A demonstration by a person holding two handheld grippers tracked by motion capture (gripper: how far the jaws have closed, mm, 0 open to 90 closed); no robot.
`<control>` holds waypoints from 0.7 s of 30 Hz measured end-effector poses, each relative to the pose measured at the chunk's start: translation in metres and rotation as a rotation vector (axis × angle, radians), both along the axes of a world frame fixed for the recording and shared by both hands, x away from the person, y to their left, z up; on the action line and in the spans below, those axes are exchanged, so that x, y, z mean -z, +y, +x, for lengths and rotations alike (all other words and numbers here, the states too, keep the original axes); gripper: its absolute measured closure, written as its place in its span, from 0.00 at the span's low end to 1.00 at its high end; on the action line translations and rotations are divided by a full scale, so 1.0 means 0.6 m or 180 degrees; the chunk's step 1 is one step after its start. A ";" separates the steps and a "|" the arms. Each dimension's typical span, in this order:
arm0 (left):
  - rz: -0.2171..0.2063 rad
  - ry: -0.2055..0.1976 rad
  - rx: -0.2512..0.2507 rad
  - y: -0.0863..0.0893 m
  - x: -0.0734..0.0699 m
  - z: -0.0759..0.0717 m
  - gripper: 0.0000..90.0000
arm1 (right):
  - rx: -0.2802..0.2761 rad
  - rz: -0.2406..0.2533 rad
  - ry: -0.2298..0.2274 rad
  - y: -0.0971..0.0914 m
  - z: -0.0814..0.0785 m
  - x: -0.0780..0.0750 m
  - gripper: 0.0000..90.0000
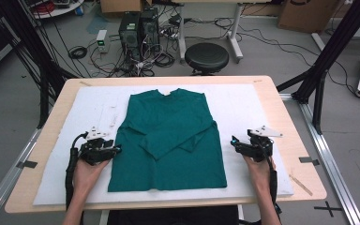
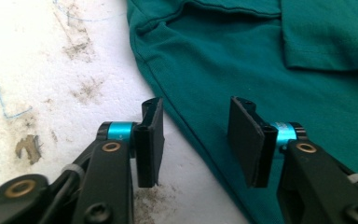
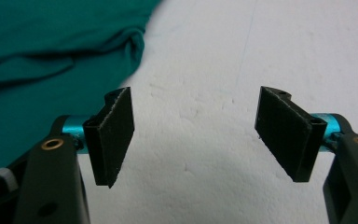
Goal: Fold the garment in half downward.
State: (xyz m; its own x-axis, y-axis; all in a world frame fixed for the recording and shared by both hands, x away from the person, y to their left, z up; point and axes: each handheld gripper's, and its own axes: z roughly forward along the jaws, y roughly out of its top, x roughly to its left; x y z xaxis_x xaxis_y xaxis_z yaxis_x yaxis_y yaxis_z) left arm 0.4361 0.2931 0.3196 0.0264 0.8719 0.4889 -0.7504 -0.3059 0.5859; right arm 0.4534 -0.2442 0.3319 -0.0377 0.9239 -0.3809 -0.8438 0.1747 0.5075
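Observation:
A dark green long-sleeved shirt (image 1: 168,136) lies flat on the white foam board (image 1: 243,108), both sleeves folded across its front. My left gripper (image 1: 117,150) sits at the shirt's left edge, near the hem. In the left gripper view the shirt's side edge (image 2: 186,126) runs between the jaws of my left gripper (image 2: 196,140); the pads stand apart and do not press the cloth. My right gripper (image 1: 234,142) hovers over bare board just right of the shirt. In the right gripper view my right gripper (image 3: 196,135) stands wide open on nothing, the shirt (image 3: 51,51) off to its left.
The foam board covers most of a light wooden table (image 1: 300,154). Beyond the far edge stand a black round stool (image 1: 206,57), computer towers (image 1: 138,28) and loose cables on the floor. Black frame posts (image 1: 328,51) rise at the right.

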 end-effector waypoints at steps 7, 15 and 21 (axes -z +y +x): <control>0.0063 -0.0051 -0.0038 -0.006 0.003 0.001 0.72 | 0.0196 -0.0251 0.0237 0.043 -0.008 -0.004 0.35; 0.0113 -0.0015 0.0078 -0.004 0.004 0.003 0.91 | 0.0491 -0.0366 0.0457 0.087 0.000 -0.007 0.46; 0.0132 -0.0035 0.0058 -0.006 0.005 0.004 0.95 | 0.0380 -0.0605 0.0597 0.094 -0.003 -0.003 0.53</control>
State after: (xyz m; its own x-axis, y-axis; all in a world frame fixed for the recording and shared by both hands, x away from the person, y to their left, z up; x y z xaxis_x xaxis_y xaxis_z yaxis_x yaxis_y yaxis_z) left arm 0.4383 0.2893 0.3163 0.0364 0.8504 0.5249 -0.7624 -0.3160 0.5648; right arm 0.4516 -0.1876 0.3334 -0.0191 0.8388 -0.5442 -0.7060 0.3741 0.6014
